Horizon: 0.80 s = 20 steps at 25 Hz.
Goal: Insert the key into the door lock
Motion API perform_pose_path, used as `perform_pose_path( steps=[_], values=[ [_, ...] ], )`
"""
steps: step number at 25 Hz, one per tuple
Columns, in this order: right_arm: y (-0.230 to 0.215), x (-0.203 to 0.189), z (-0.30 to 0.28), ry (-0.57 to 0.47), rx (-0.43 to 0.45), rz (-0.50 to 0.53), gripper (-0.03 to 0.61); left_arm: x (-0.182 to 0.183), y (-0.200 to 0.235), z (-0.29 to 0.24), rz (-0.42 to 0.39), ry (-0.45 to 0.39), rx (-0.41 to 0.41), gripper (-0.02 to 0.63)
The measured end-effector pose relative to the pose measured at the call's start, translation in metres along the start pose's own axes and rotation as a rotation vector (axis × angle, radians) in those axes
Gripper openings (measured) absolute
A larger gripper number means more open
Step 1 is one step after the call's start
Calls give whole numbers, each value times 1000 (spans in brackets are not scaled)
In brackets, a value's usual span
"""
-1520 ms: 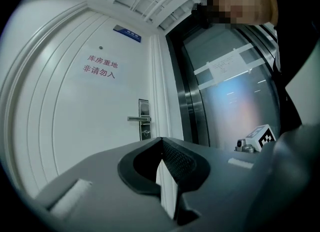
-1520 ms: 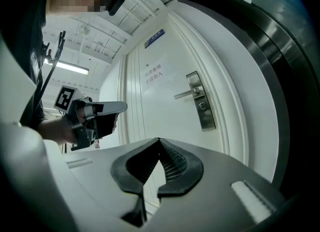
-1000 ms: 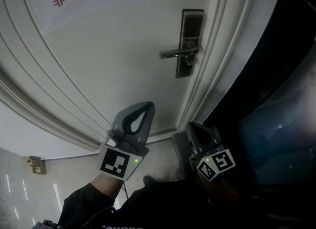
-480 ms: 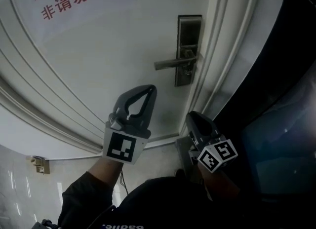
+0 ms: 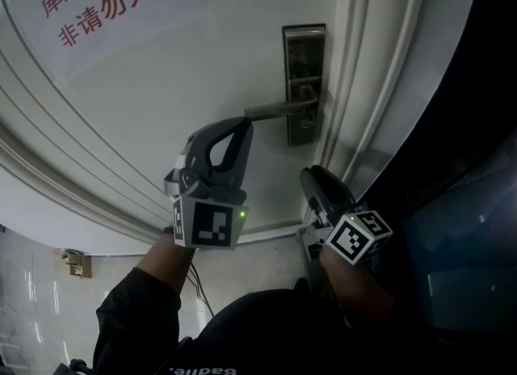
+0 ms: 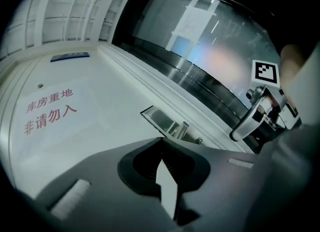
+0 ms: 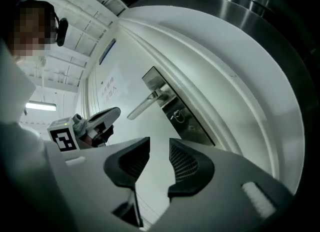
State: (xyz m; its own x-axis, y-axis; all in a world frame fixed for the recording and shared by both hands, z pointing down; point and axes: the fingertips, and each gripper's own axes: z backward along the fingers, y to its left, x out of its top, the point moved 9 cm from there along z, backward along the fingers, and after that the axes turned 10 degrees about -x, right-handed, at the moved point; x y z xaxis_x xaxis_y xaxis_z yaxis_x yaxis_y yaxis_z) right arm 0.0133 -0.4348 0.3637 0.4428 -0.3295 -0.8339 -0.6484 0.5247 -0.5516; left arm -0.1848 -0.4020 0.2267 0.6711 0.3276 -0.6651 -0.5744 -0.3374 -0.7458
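White panelled door [image 5: 202, 82] bearing a red-lettered notice [image 5: 105, 10], pale glossy floor [image 5: 32, 284] below. Key [image 7: 175, 117] sitting in lock plate [image 5: 304, 50] under lever handle [image 5: 271, 110]. Left gripper [image 5: 241, 123] closed on nothing; right gripper [image 5: 311, 175] empty, jaws apart, having just been opening

The lock plate [image 5: 304, 82] sits at the door's [image 5: 202, 66] right edge, handle [image 5: 271, 110] pointing left. The left gripper [image 5: 242, 124] lies just below, seemingly apart.

Left tongs [image 6: 161, 139] closed; right tongs [image 7: 159, 140] just parted, empty.
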Motion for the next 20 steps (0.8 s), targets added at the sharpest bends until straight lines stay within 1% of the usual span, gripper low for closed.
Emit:
perform_pose_path(
  steps=[3, 7, 10, 16, 20],
  values=[
    [-2, 2, -5, -3, -4, -12, 130, -3, 1, -7, -33, 28, 0, 15],
    [-7, 4, -12, 3, -13, -38, 147, -7, -1, -15, -27, 46, -4, 15],
    [-12, 10, -21, -7, -15, -66, 147, -9, -2, -18, -21, 58, -7, 15],
    [-23, 19, -45, -17, -3, -166, 146, -7, -5, -24, -30, 56, -19, 11],
    [-26, 29, -63, -37, 14, -257, 141, -7, -5, -26, -32, 49, -23, 11]
  ],
)
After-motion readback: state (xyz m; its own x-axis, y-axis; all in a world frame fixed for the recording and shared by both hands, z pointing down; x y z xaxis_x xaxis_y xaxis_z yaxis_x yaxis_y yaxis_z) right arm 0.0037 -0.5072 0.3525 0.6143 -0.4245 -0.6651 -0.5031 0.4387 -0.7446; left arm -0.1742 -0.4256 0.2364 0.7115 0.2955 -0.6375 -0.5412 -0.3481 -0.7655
